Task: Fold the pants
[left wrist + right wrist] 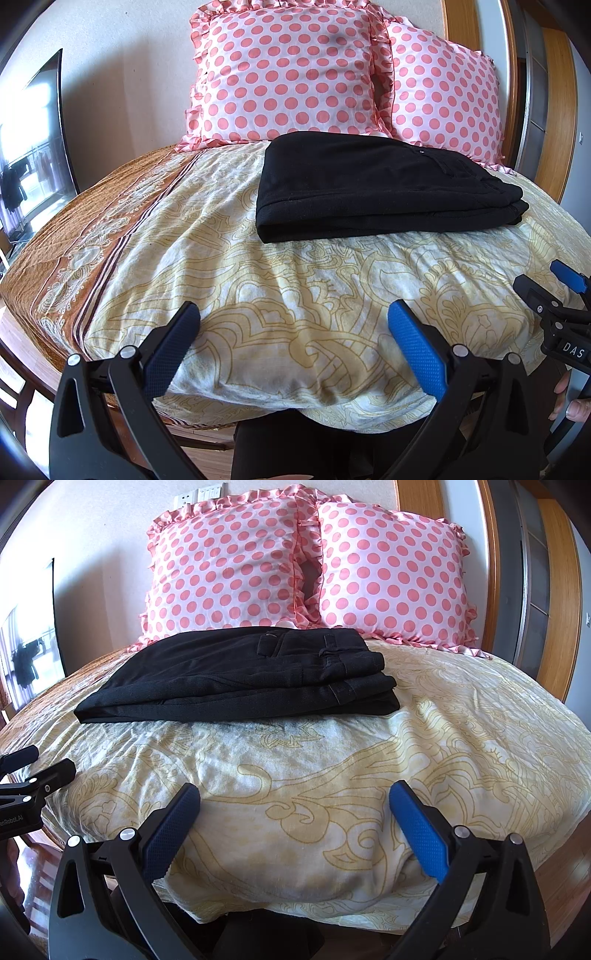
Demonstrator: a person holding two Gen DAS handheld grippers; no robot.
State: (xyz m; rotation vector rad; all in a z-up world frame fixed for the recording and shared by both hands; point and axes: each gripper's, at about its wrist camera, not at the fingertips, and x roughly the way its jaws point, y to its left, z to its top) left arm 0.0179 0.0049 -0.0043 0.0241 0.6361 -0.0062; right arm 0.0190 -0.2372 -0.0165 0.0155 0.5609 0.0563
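Black pants [376,184] lie folded into a flat stack on the bed, in front of the pillows; they also show in the right wrist view [243,675], waistband and belt loops on top. My left gripper [293,314] is open and empty, above the near edge of the bed, well short of the pants. My right gripper [295,794] is open and empty, also at the near edge. Each gripper shows at the side of the other's view: the right one [554,295], the left one [33,771].
The bed has a cream and gold patterned sheet [295,288] with a brown border on the left [74,240]. Two pink polka-dot pillows [229,568] [395,579] lean against the wall. A mirror [33,147] stands at left, a wooden frame [495,572] at right.
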